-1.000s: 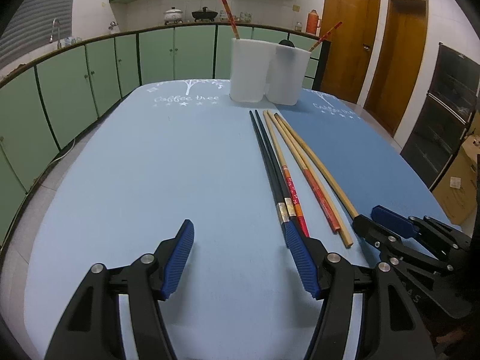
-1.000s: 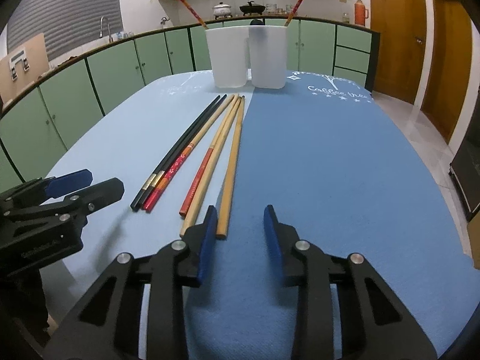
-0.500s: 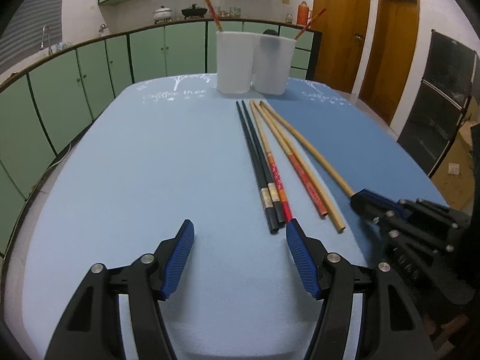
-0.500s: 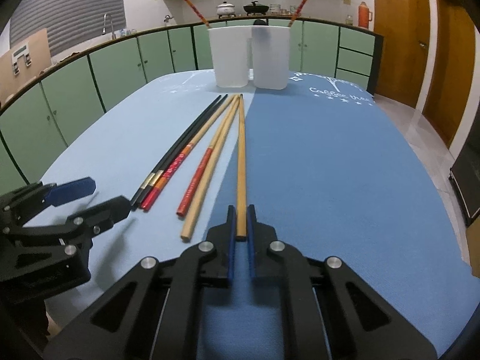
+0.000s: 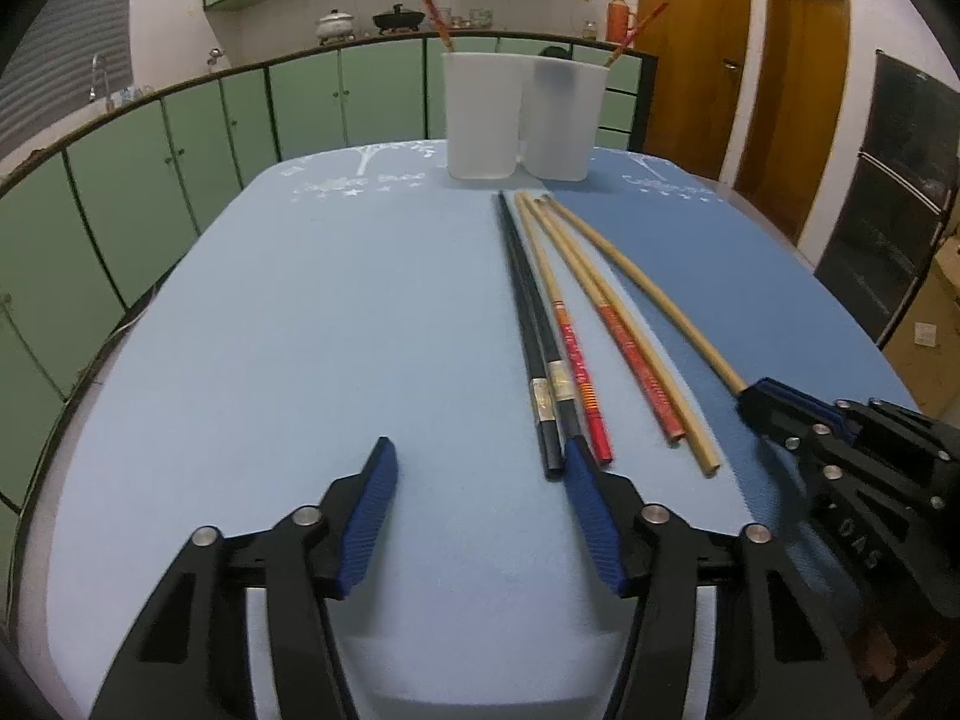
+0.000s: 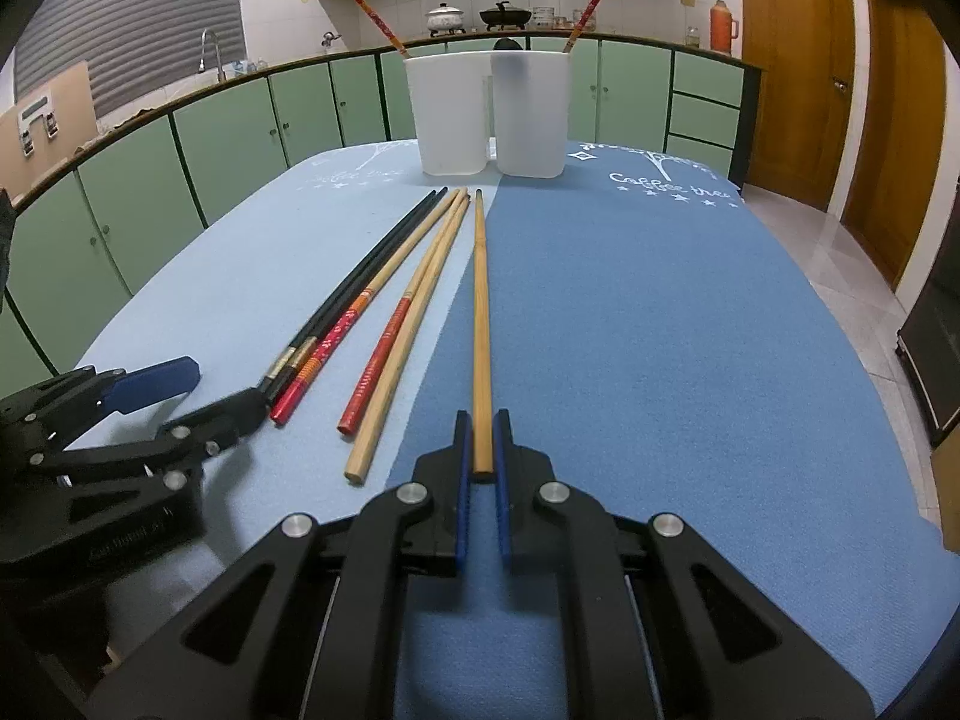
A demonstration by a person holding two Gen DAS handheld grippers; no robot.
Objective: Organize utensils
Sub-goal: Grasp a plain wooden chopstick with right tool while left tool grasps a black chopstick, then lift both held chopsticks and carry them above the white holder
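A kitchen table covered in blue cloth (image 6: 660, 330), seen from two hand-held claws near its front edge. At the far edge stand two frosted white cups: the left cup (image 6: 447, 114) and the right cup (image 6: 531, 114), almost touching, each with one red-patterned chopstick leaning out of it.

Six chopsticks lie on the cloth, all pointing lengthwise from the front edge toward the cups, fanned slightly apart at the near ends. From left to right: two black chopsticks (image 6: 360, 285) side by side, a red-ended chopstick (image 6: 336, 336) against them, another red-banded chopstick (image 6: 390, 348) with a plain bamboo chopstick (image 6: 399, 360) beside it, and, set a little apart to the right, a lone bamboo chopstick (image 6: 480, 312).

The right claw (image 6: 482, 450) is clamped on the near end of that lone bamboo chopstick, blue pads pressed against both its sides. The stick's long axis runs straight ahead out of the claw and ends just short of the gap between the two cups, so it seems a lift and a carry forward would bring it to either cup.

The left claw (image 5: 477, 510) has just been closing a little but its jaws are apart, with only bare cloth between them. Its right finger (image 5: 591, 516) sits at the near ends of the black pair, which lie just ahead and to its right, making this the nearer claw for them.
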